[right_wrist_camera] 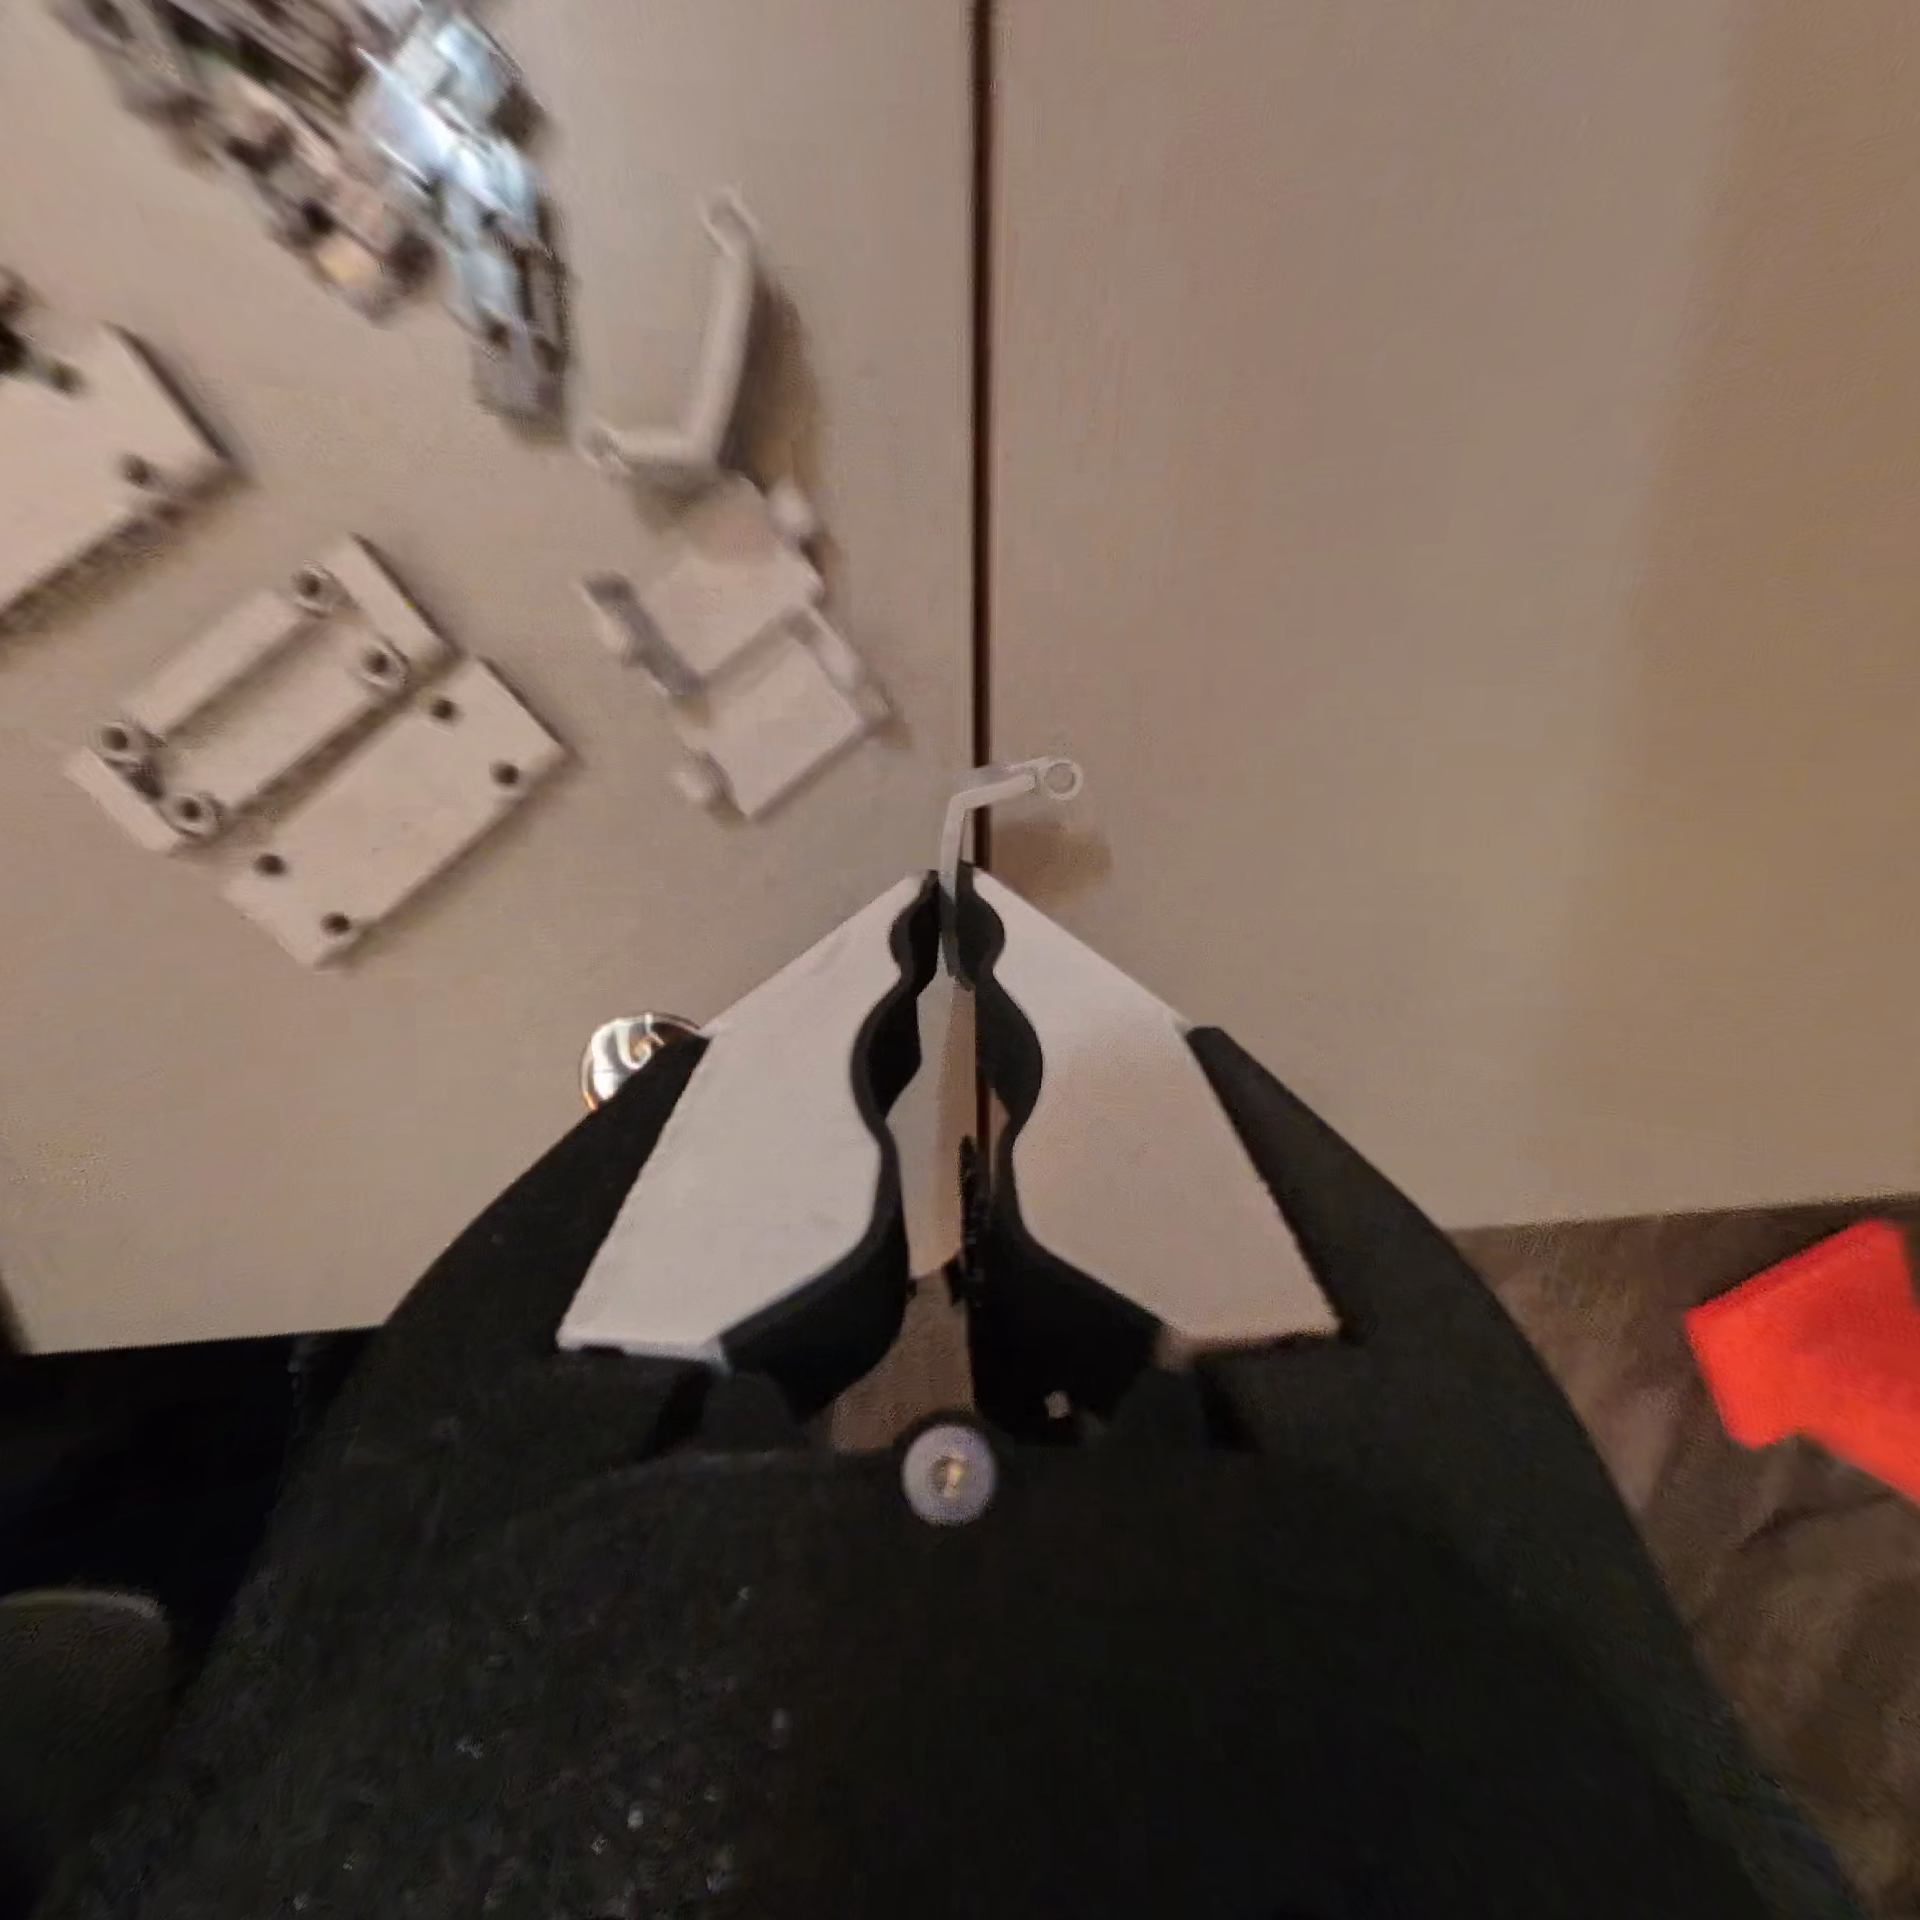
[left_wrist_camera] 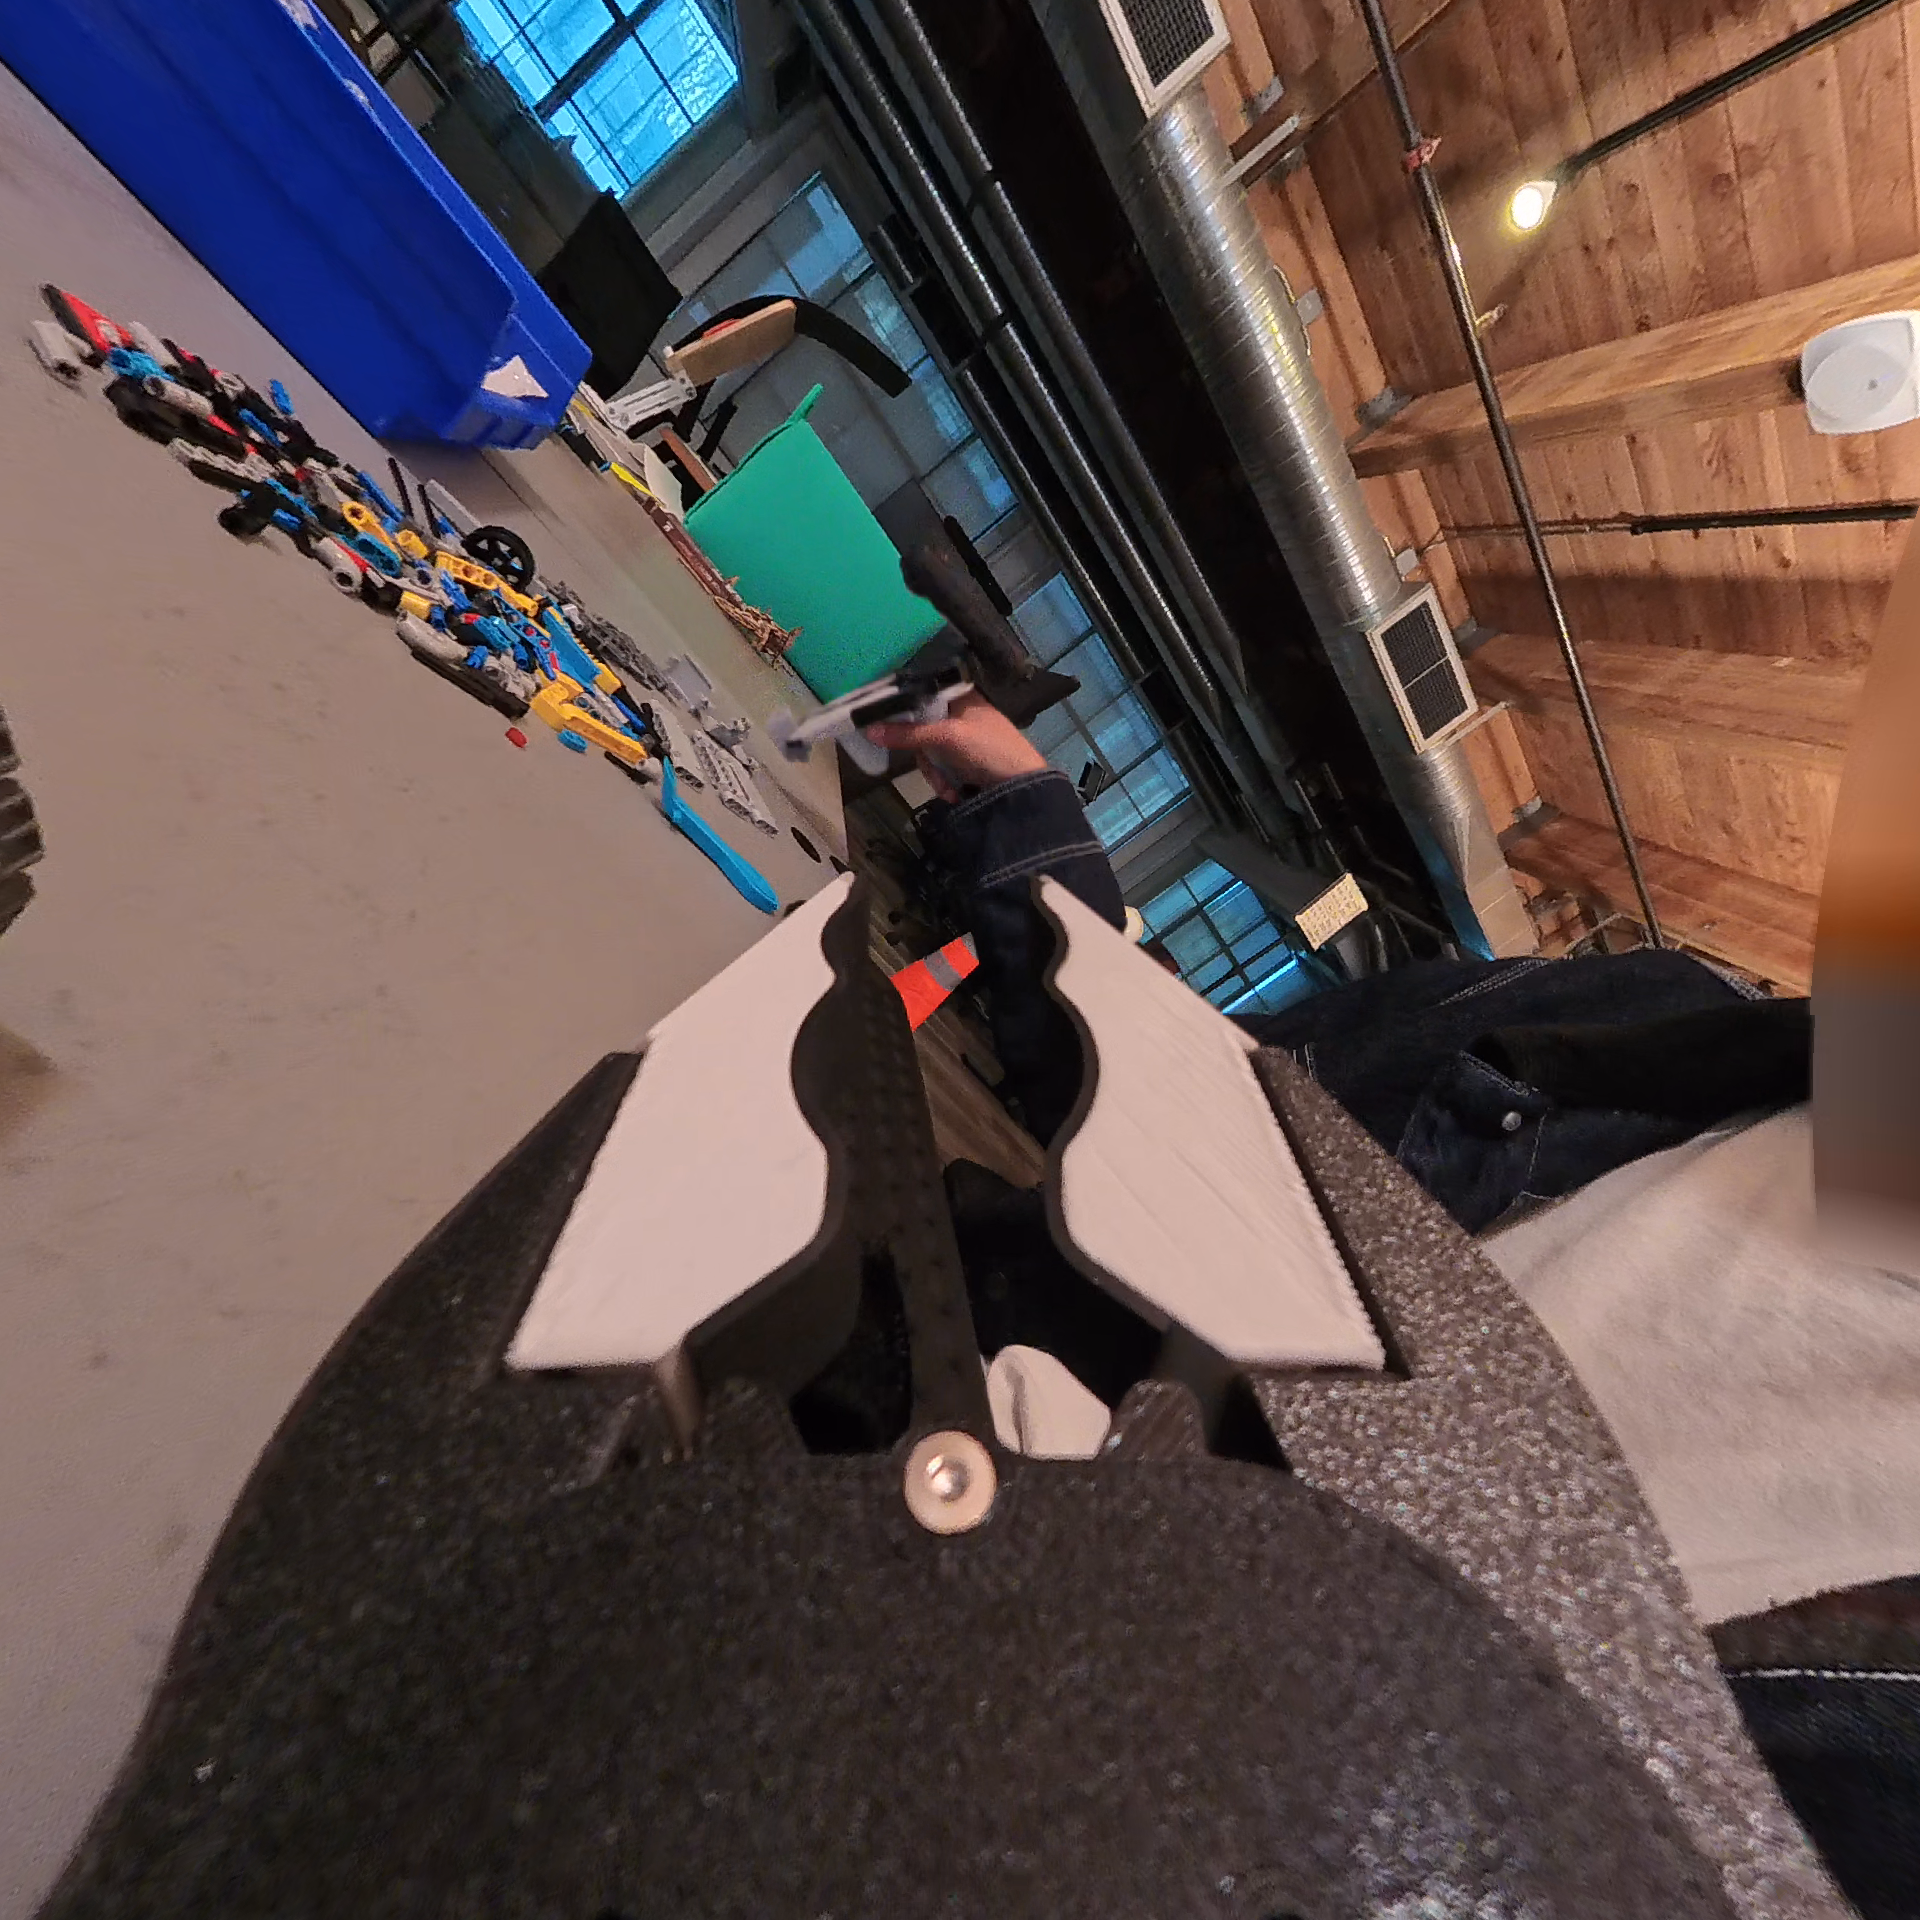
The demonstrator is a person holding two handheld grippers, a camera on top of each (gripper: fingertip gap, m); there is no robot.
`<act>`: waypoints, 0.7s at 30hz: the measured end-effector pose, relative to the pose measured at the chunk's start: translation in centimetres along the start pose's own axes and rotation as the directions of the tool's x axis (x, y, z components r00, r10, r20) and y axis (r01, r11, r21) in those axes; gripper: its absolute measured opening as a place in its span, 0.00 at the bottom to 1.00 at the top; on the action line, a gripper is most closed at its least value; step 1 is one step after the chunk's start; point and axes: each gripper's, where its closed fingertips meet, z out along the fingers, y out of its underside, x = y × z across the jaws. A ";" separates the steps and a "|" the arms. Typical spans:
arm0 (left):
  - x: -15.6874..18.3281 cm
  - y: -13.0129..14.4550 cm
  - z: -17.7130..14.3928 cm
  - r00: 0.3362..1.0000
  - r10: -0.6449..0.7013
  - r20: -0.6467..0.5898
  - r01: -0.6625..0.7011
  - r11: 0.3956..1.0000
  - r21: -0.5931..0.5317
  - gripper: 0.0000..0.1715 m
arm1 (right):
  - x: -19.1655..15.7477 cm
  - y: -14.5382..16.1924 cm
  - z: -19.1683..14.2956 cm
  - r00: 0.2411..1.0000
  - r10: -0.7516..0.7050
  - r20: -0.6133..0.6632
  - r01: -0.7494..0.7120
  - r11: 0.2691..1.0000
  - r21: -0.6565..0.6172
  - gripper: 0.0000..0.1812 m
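Note:
My right gripper (right_wrist_camera: 951, 883) is shut on a small white bent piece with a ring end (right_wrist_camera: 1013, 795), held just above the beige table (right_wrist_camera: 1351, 520) by its seam. White flat plates with holes (right_wrist_camera: 312, 748) and a white bracket part (right_wrist_camera: 758, 675) lie to its left. My left gripper (left_wrist_camera: 949, 894) is open and empty, tilted, beside the table's near edge. The left wrist view also shows the right gripper (left_wrist_camera: 883, 709) farther off in a person's hand (left_wrist_camera: 966, 743), over the table's far end near grey pieces (left_wrist_camera: 727, 764).
A row of small coloured building pieces (left_wrist_camera: 457, 592) and a long light-blue piece (left_wrist_camera: 717, 842) lie on the table (left_wrist_camera: 260, 935). A blue bin (left_wrist_camera: 312, 208) and a green bin (left_wrist_camera: 810, 561) stand behind. An orange object (right_wrist_camera: 1818, 1340) lies below the table edge. The tips of one gripper are about 55 cm away from the tips of the other.

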 end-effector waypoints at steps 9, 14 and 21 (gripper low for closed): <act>-1.4 0.2 -0.3 0.922 0.323 0.211 -0.309 0.946 -0.100 0.16 | -4.3 -2.0 1.8 0.964 0.080 0.255 -0.117 0.984 0.132 0.06; -3.9 0.2 -1.6 0.743 0.554 0.377 -0.480 0.832 -0.278 0.16 | -3.7 -3.3 -1.2 0.969 0.165 0.186 -0.205 0.953 0.221 0.11; -5.8 5.8 -1.6 0.630 0.762 0.147 -0.510 0.550 -0.661 0.10 | -28.6 -8.1 -8.3 0.733 -0.514 0.445 0.107 0.733 0.671 0.15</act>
